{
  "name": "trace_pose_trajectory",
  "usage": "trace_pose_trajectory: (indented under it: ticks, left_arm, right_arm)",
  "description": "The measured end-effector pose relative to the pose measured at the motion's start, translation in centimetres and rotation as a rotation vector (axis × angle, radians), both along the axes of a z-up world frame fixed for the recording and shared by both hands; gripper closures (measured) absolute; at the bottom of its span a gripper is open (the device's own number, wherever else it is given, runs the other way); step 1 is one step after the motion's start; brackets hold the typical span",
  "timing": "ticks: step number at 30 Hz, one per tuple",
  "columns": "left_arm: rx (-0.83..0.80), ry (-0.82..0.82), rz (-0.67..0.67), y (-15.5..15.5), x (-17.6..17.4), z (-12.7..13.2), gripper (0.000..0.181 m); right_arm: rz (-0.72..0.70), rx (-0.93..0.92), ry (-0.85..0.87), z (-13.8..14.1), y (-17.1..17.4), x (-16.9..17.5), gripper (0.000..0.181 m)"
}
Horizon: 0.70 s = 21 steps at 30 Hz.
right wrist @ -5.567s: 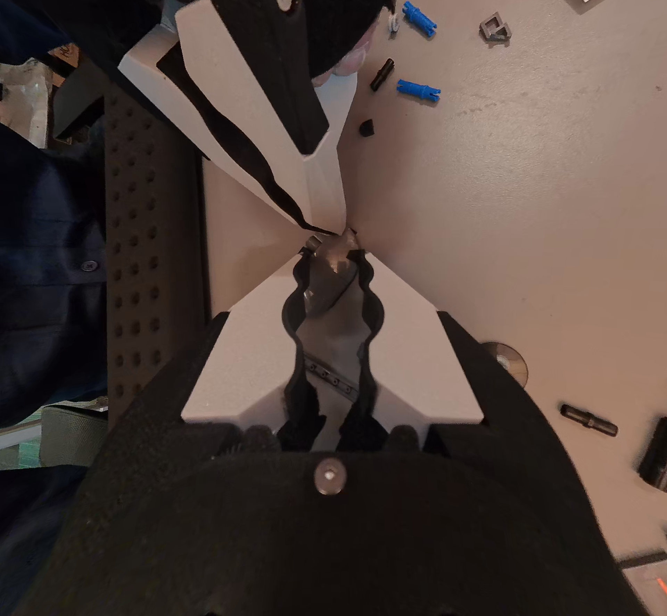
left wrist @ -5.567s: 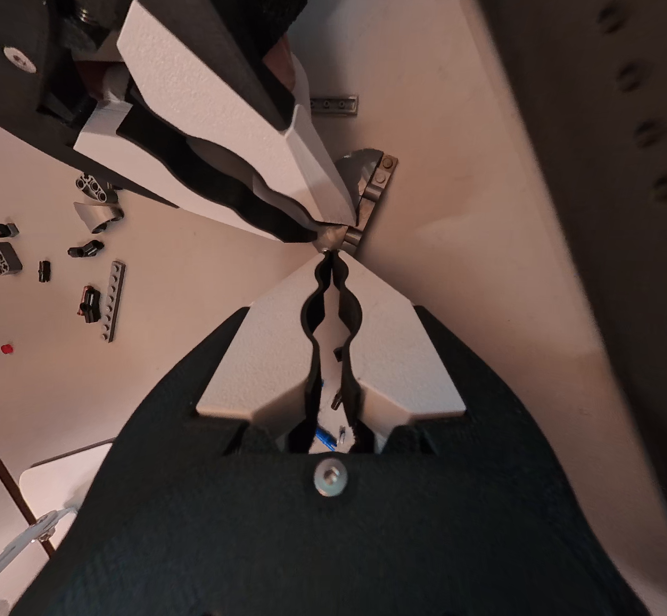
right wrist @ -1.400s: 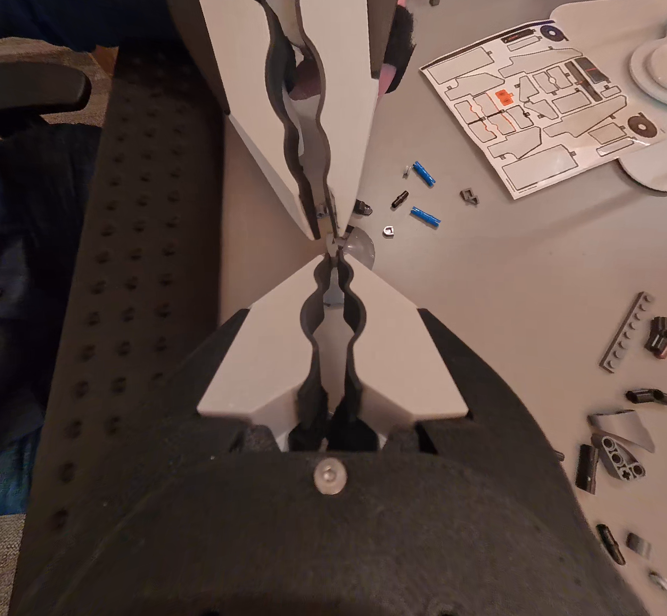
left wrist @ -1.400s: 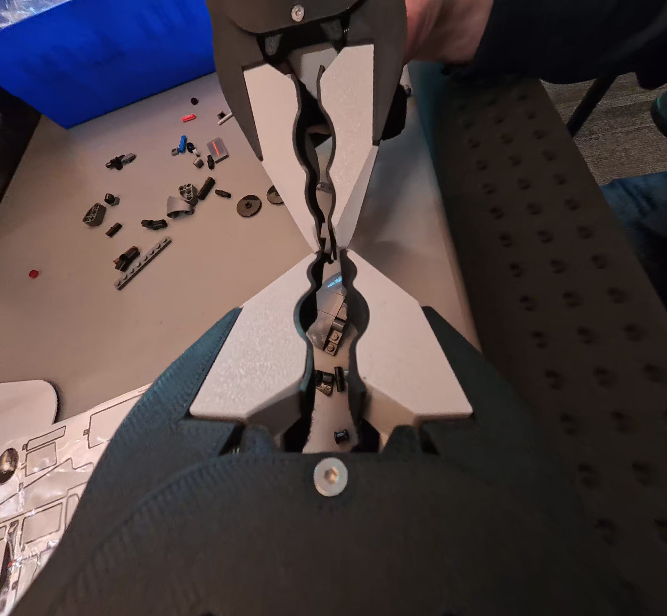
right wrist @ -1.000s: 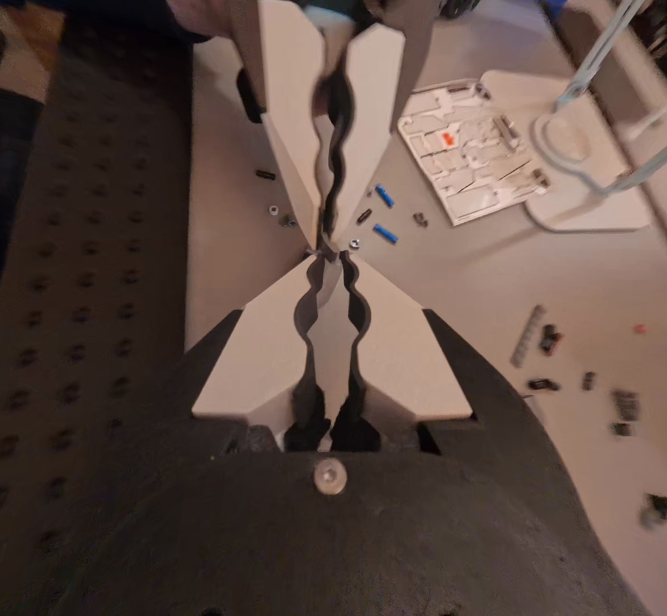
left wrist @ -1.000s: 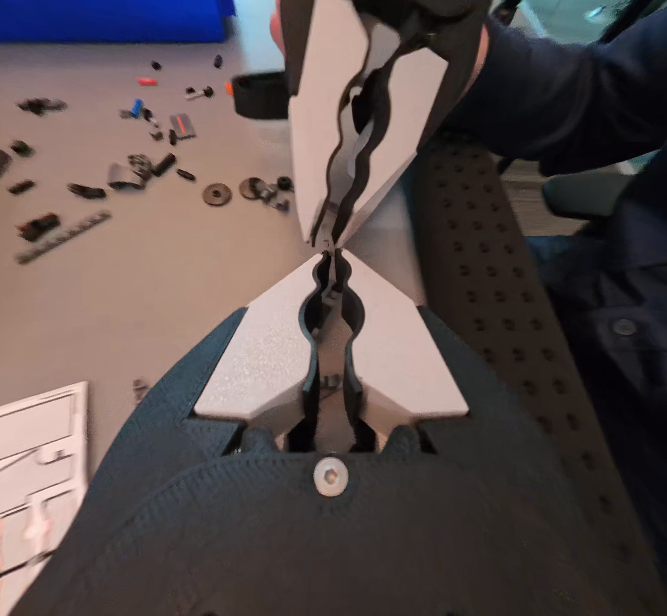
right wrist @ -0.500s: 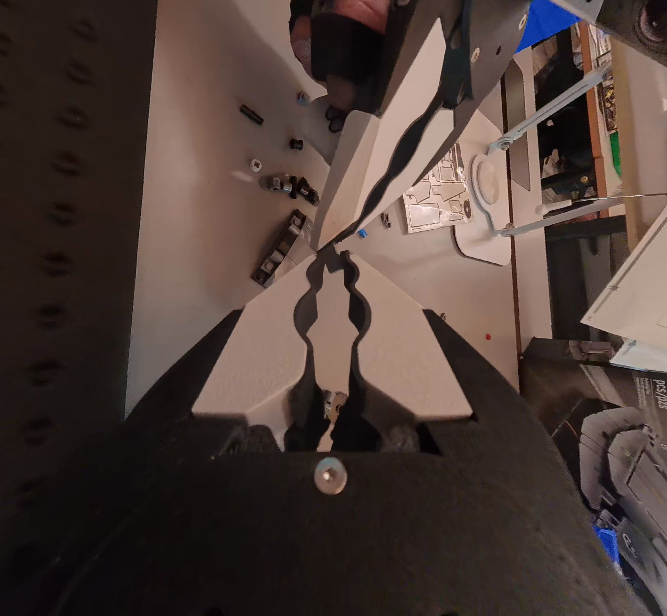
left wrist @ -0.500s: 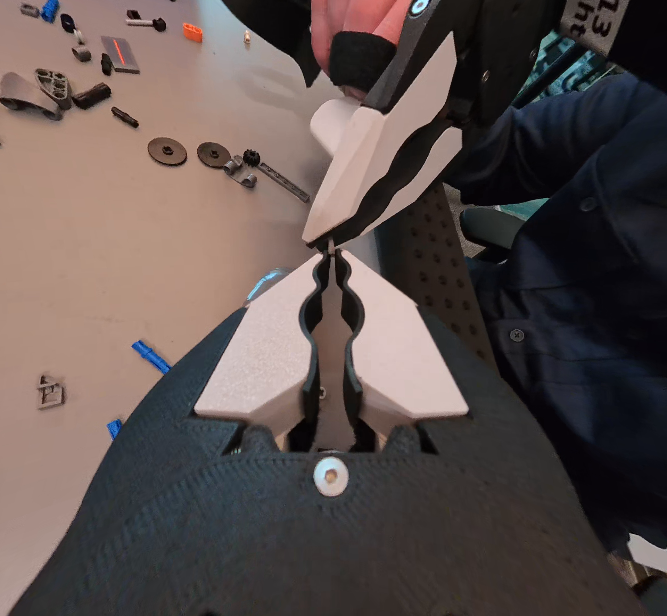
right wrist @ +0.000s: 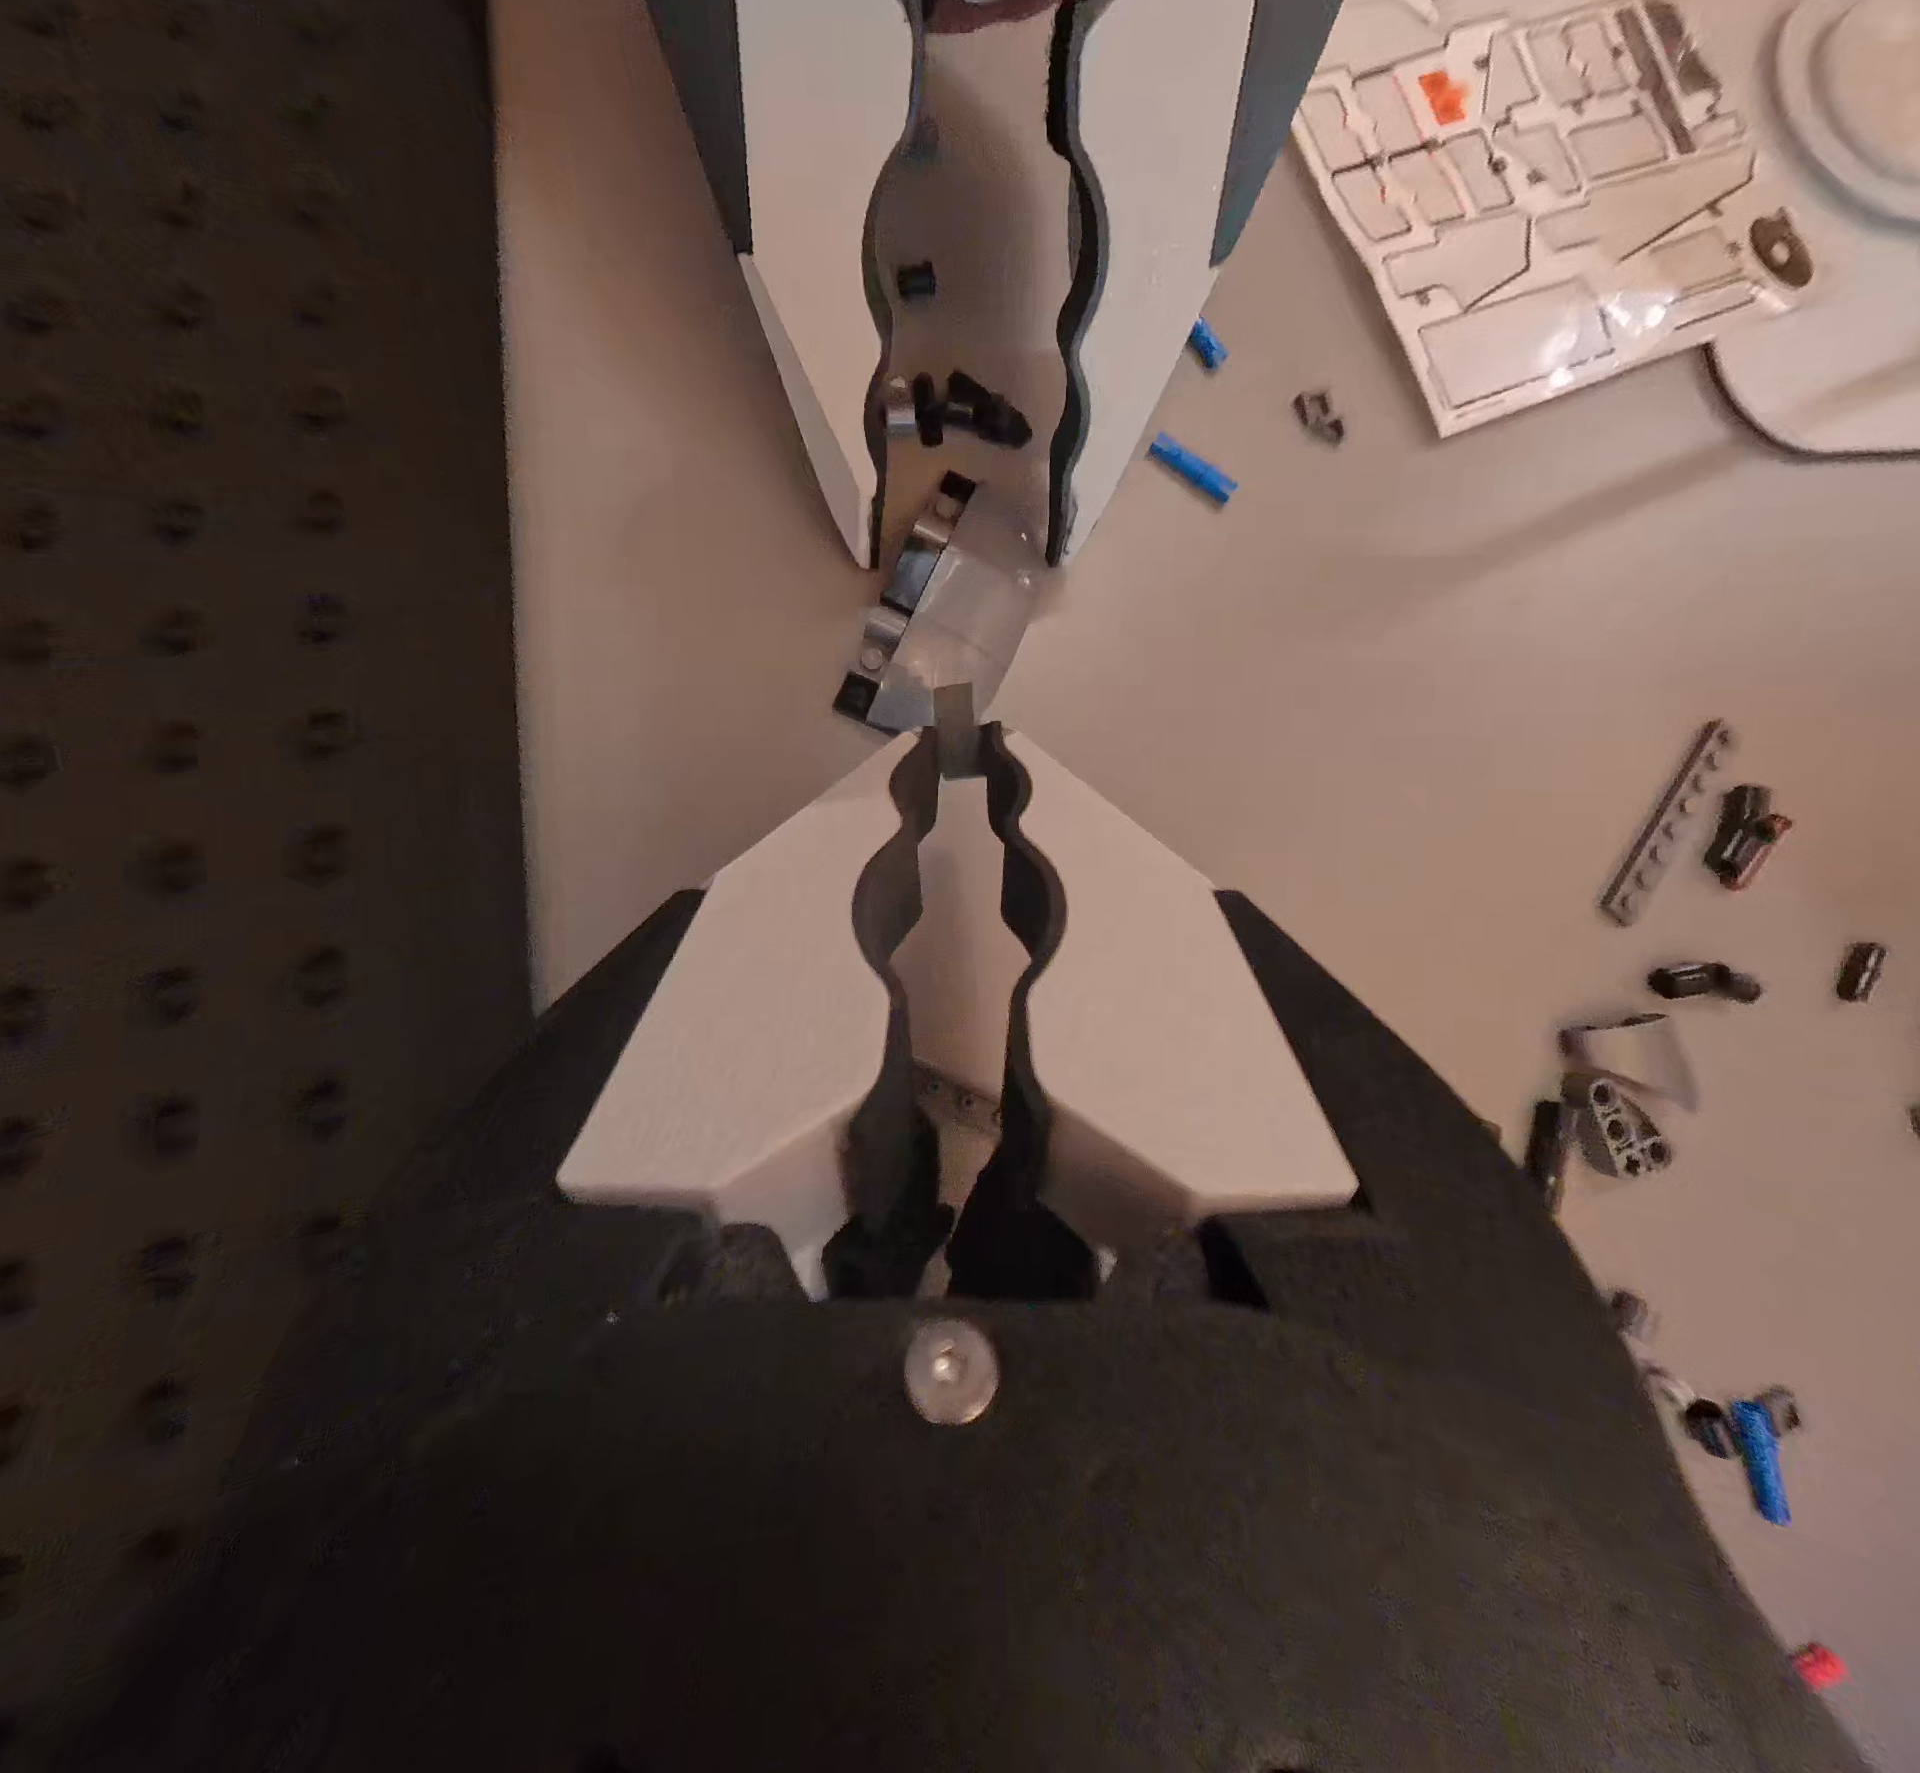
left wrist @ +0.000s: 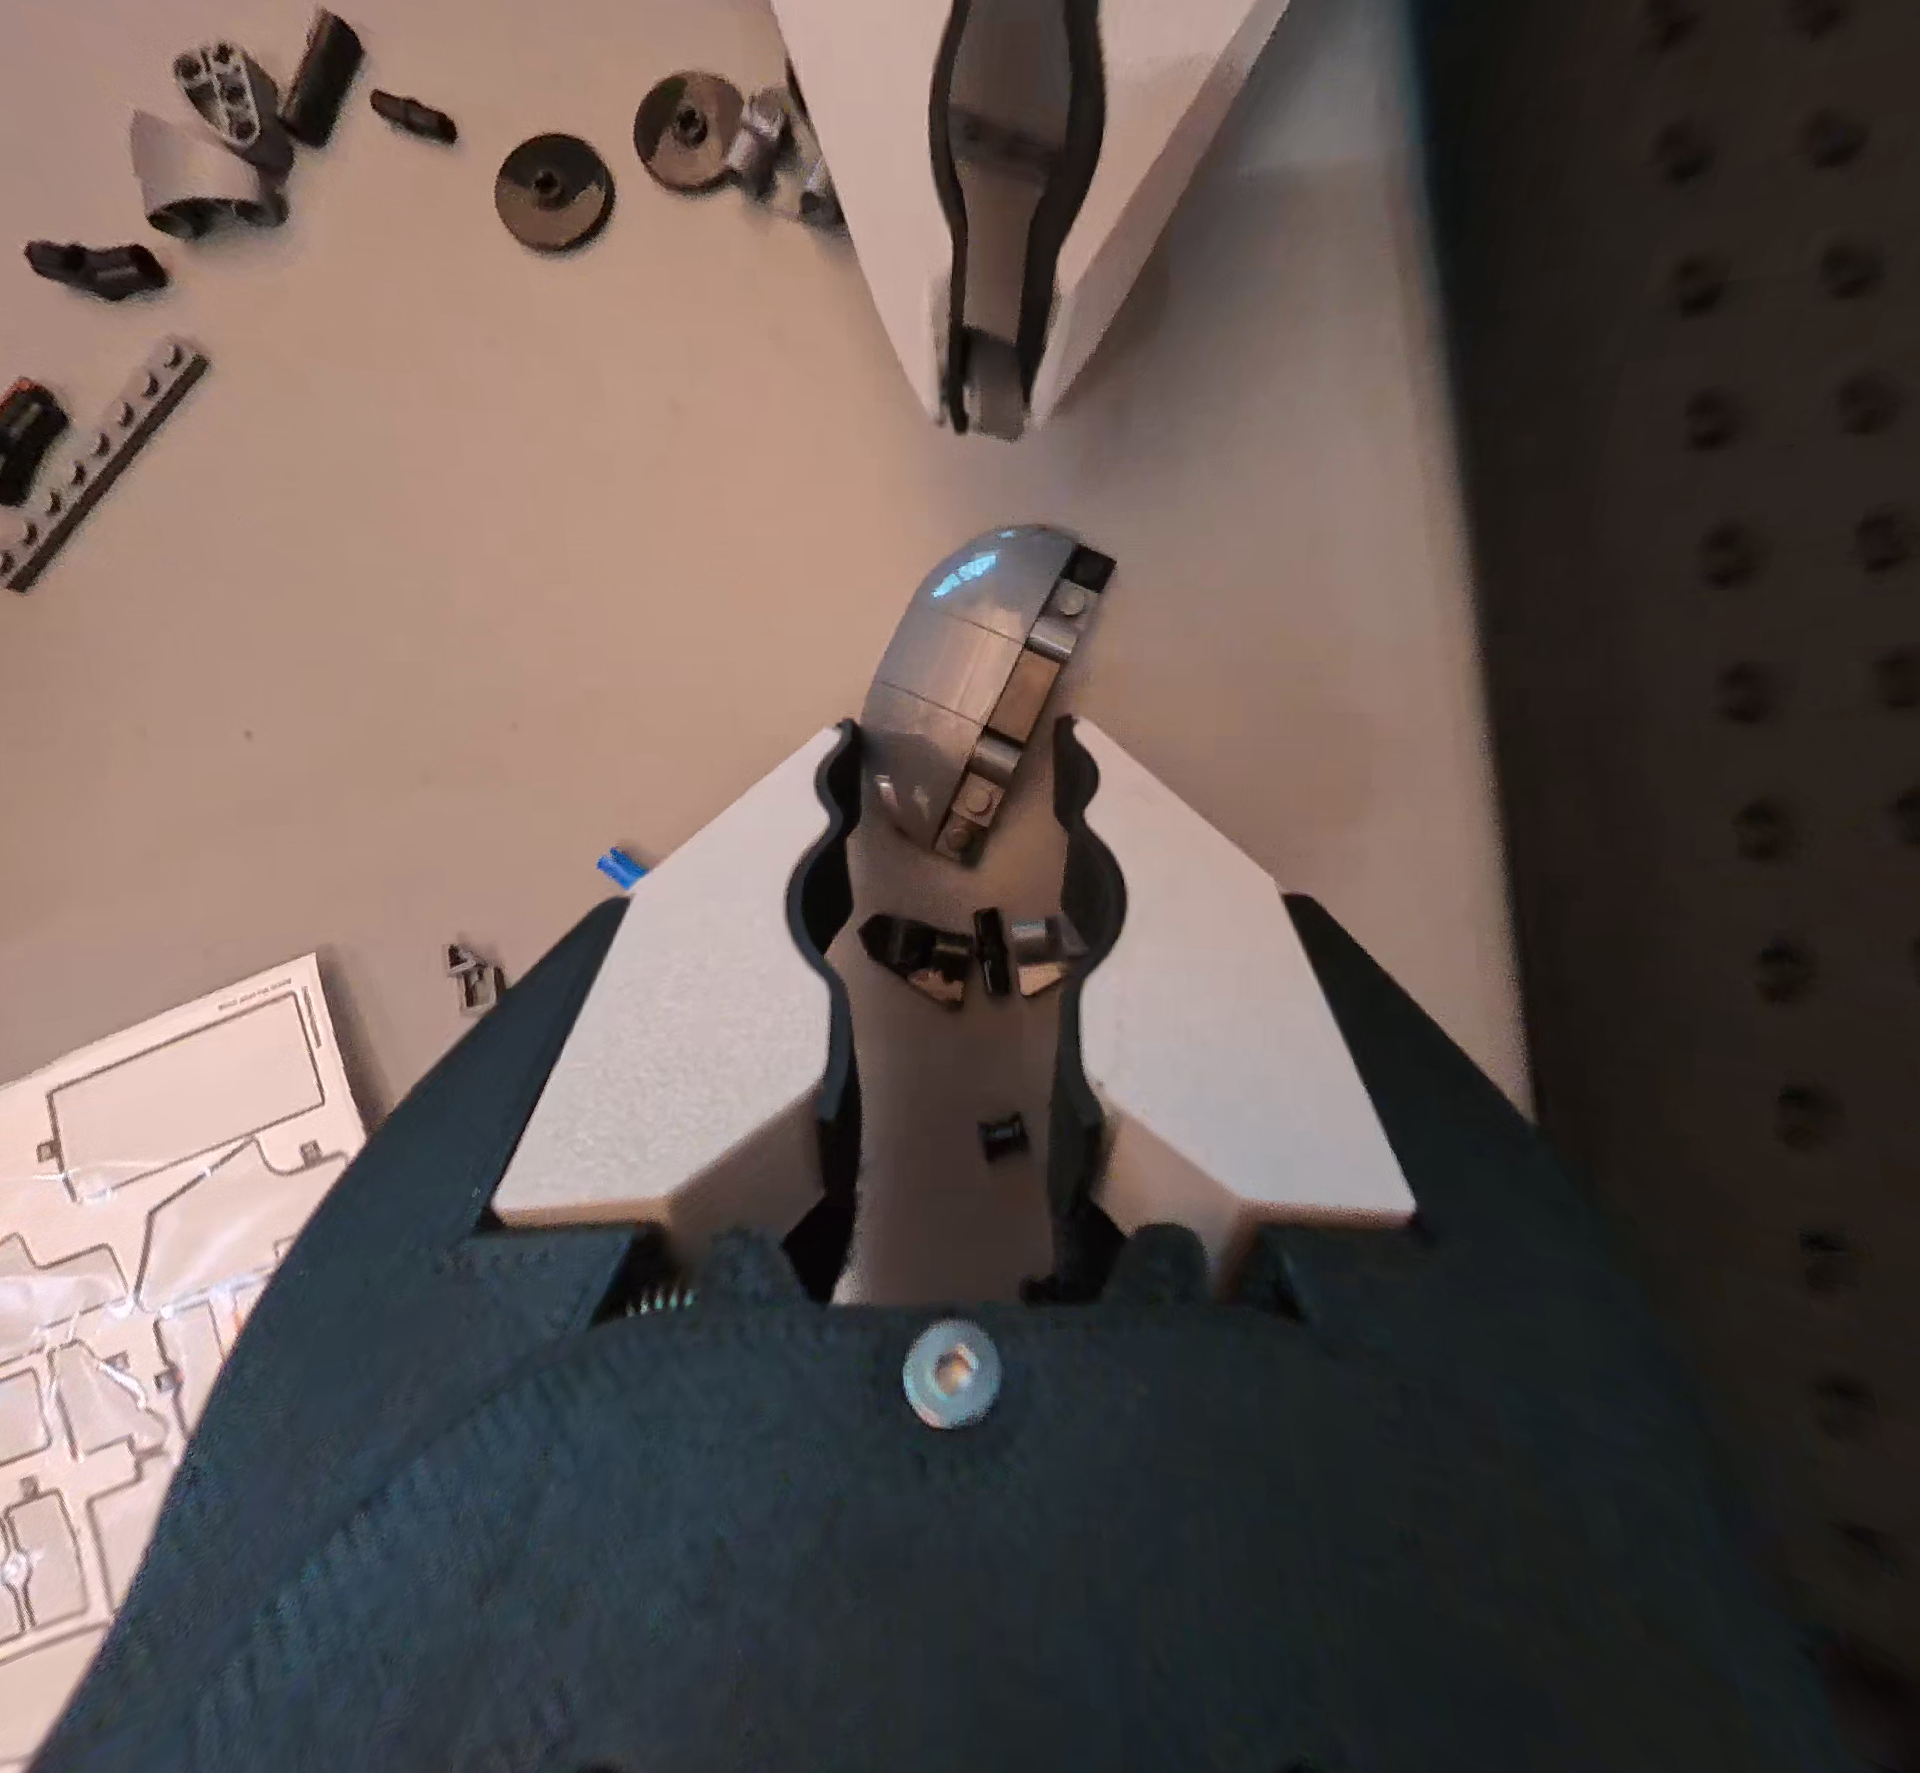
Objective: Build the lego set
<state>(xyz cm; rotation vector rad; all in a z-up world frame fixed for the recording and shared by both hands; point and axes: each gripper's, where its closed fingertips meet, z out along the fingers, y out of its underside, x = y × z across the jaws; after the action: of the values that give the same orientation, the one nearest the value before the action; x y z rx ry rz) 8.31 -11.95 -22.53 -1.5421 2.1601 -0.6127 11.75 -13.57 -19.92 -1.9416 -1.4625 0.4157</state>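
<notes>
Right wrist view: right gripper [right wrist: 961,736] pinches a small grey piece [right wrist: 958,736], apparently for the domed assembly [left wrist: 971,684] between the spread left gripper [left wrist: 956,736]; alignment comes next.

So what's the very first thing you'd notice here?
Two grippers meeting nose to nose over a grey curved lego assembly lying on the table. The left gripper is open around it, and the right gripper pinches a small grey piece. Loose lego parts lie scattered beyond.

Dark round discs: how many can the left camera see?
2. One disc lies alone; the other disc sits right of it, beside a small grey piece. More may be hidden.
</notes>
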Motion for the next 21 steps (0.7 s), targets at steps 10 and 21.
trace_pose_trajectory:
  ticks: [10, 21]
  left_arm:
    - [0.015, 0.005, 0.11, -0.3, 1.8, -0.2, 0.151]
    - [-0.003, 0.007, 0.224, 0.0, 2.6, -0.2, 0.151]
  right_arm:
    - [-0.068, -0.191, 0.028, -1.5, -0.5, 0.5, 0.174]
    - [-0.099, -0.291, 0.029, -1.6, -1.5, 0.9, 0.174]
